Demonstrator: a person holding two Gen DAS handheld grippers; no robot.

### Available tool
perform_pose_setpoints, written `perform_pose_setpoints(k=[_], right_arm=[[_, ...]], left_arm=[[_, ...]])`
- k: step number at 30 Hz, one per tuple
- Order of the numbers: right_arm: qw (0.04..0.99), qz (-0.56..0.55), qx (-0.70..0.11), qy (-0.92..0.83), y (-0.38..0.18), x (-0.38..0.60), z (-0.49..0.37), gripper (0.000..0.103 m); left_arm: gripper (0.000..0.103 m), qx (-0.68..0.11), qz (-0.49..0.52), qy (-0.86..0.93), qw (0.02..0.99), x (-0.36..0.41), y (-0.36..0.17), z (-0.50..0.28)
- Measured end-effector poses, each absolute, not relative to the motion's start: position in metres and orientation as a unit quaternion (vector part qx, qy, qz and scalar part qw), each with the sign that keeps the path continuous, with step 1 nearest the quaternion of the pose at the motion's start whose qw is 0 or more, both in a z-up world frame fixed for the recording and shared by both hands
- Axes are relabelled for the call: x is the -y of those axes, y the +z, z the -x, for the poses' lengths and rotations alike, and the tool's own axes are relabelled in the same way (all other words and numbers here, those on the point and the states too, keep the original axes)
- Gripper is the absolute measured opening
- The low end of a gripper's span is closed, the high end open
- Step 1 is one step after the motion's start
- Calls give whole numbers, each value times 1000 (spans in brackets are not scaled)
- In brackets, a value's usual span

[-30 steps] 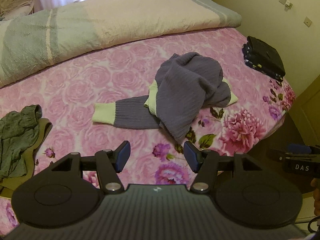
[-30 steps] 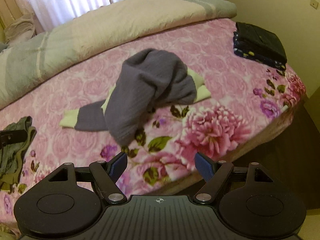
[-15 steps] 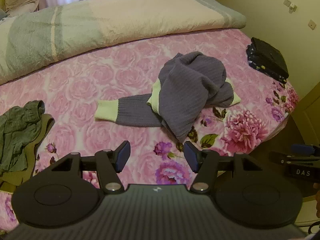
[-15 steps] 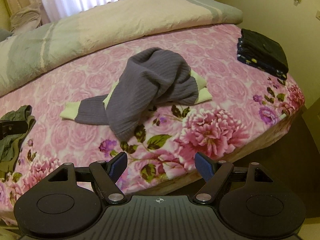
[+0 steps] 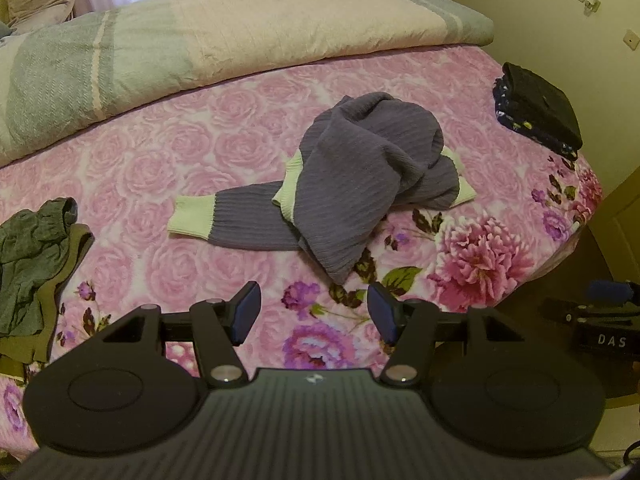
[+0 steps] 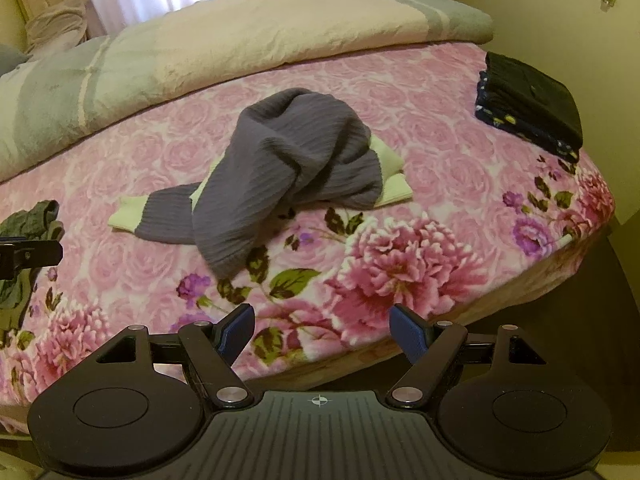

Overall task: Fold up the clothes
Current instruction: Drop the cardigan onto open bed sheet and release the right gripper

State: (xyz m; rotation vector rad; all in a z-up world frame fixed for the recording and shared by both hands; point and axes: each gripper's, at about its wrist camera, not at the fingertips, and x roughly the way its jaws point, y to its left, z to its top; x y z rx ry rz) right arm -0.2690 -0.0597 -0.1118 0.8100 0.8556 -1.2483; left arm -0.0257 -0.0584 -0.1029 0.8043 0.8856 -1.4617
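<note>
**Sweater lies crumpled on the bed, both grippers empty**

We see the sweater in the middle of the bed, on the pink cover with roses. It is purple-grey, ribbed, with pale green cuffs and hem. It lies in a heap, not folded: the body is bunched up and one sleeve stretches flat toward the left, its green cuff at the end. One corner of the body points toward the near edge of the bed. In the right wrist view the same sweater shows a green edge under its right side.

Our left hand-held gripper hangs above the near part of the bed, just in front of the sweater and apart from it. Its jaws stand wide and nothing is between them. Our right hand-held gripper is over the near edge of the bed, to the right, also wide and empty, and not touching the cloth.

At the left of the bed we see a green crumpled garment. At the far right corner lies a dark folded pile. Behind the sweater, along the far side, there is a rolled duvet, cream and grey-green.
</note>
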Motion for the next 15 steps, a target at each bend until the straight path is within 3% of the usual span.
perform_pose_setpoints(k=[15], right_arm=[[658, -365, -411, -514, -145, 83, 300, 77]], left_arm=[[55, -416, -347, -577, 611, 52, -133, 32]])
